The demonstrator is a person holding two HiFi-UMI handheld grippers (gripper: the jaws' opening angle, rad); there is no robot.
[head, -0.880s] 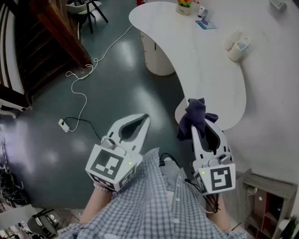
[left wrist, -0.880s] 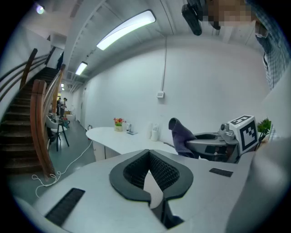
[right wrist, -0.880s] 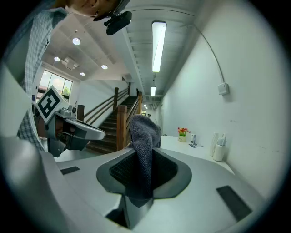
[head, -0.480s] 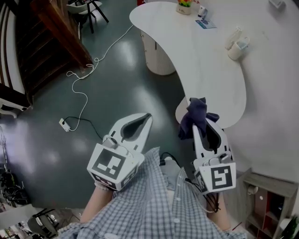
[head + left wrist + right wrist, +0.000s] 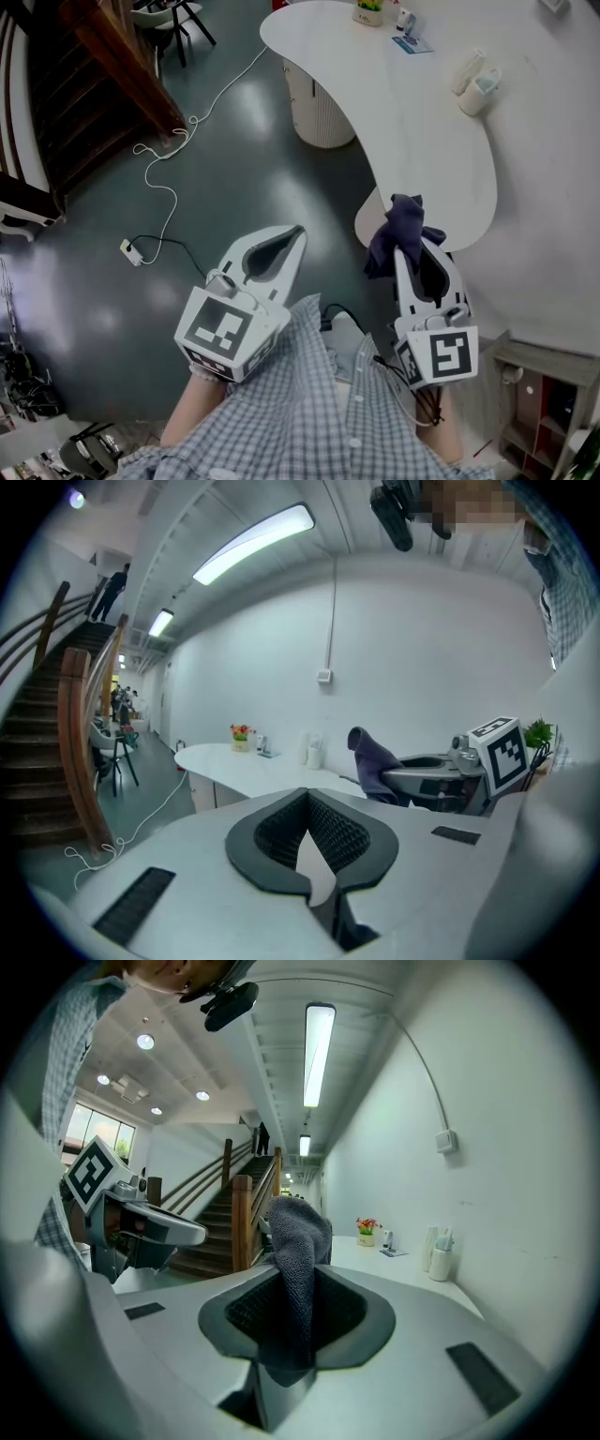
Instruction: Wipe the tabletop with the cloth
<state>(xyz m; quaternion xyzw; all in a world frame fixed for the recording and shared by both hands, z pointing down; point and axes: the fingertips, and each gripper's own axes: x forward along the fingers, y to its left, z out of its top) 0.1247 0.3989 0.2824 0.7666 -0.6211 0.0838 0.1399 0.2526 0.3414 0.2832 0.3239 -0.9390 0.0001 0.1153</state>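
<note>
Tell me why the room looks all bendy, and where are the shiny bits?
Left gripper view: the wide lens curves the ceiling and the strip light, and the picture's corners go black. Right gripper view: the same round bending, with a bright ceiling lamp; the cloth up close looks sharp. Head view: pale glare patches on the dark floor, and lines look much straighter.

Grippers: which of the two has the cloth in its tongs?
The right gripper: its tongs pinch the dark cloth. The left gripper is shut with nothing between its tongs.
</note>
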